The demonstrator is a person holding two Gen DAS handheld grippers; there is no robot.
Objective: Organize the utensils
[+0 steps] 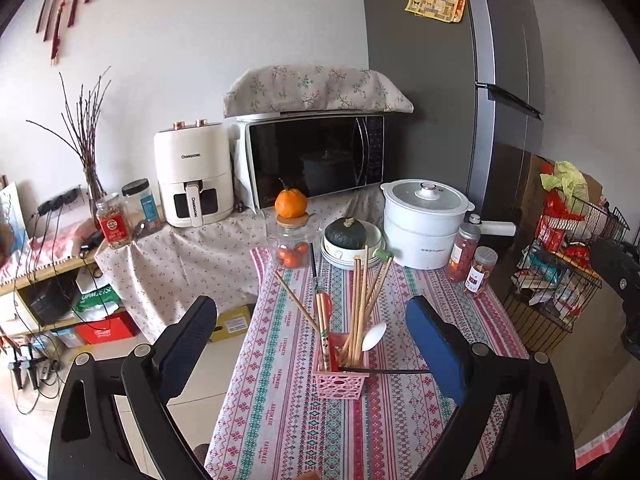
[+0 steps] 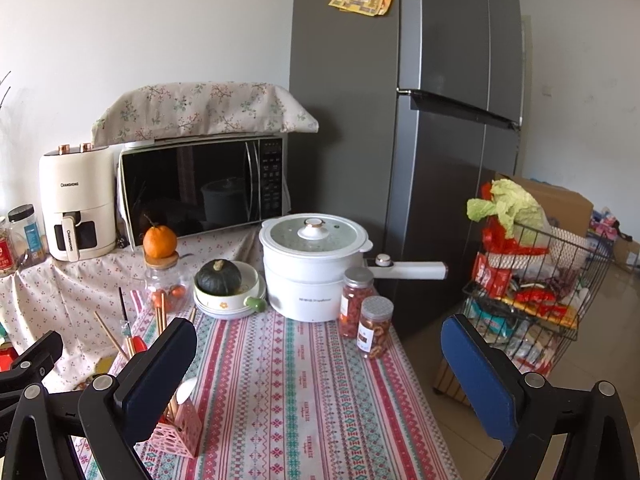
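Both grippers, left (image 1: pixel 312 344) and right (image 2: pixel 316 376), stand wide apart and empty, while the chopsticks (image 1: pixel 360 308) and spoon (image 1: pixel 374 336) stand in the pink holder (image 1: pixel 340 380) on the tablecloth (image 1: pixel 400 420). The holder looks light and top-heavy, so I judge a finger brushing the leaning sticks could tip it. Jars (image 2: pixel 366 320), a white pot (image 2: pixel 314 268) and a squash bowl (image 2: pixel 228 296) crowd the far end, well apart from it.

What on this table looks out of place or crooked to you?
One black chopstick lies flat across the rim of the pink holder, poking out sideways, while the other chopsticks and the white spoon stand upright inside.
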